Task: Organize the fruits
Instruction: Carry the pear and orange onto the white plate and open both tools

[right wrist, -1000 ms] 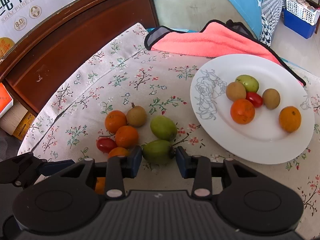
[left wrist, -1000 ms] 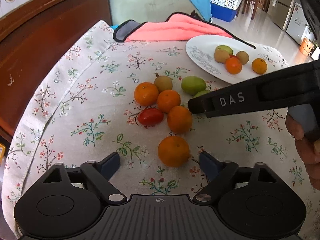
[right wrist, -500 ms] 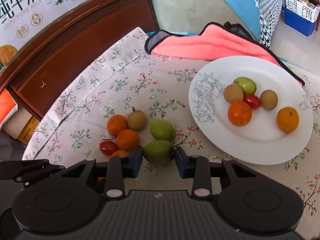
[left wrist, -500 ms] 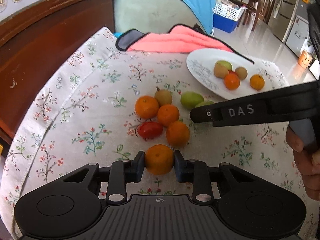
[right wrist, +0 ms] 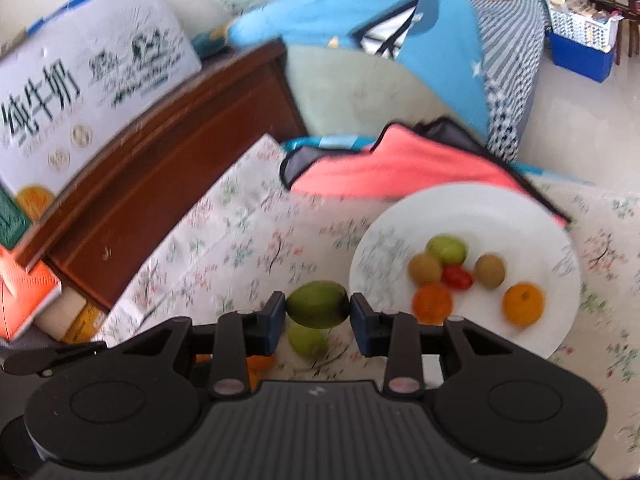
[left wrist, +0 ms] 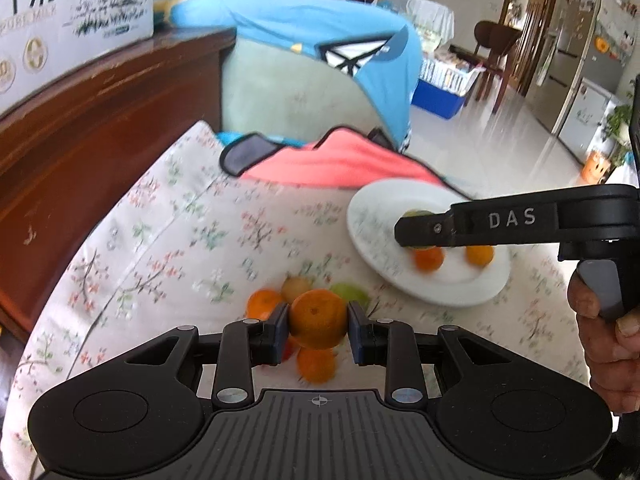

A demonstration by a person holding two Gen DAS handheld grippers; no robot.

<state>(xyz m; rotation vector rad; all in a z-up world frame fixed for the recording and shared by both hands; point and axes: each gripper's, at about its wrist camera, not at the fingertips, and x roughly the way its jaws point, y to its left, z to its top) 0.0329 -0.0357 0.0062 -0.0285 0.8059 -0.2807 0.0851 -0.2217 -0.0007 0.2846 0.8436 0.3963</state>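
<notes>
Evidently both fruits are small, light and rounded, so each is best gripped across its widest part, as now. The tangerine [left wrist: 318, 319] sits clamped between the left gripper [left wrist: 318, 330] jaws, lifted above the fruit pile [left wrist: 280, 304]; its soft peel would likely bruise under hard pressure. The green fruit [right wrist: 318, 304], smooth and probably slippery, is pinched in the right gripper [right wrist: 318, 316], just beside the white plate [right wrist: 376, 264] on the floral tablecloth [right wrist: 240, 248].

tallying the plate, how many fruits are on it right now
6 on the white plate: green fruit, two brown ones, red tomato, two oranges. None seem hidden.
</notes>
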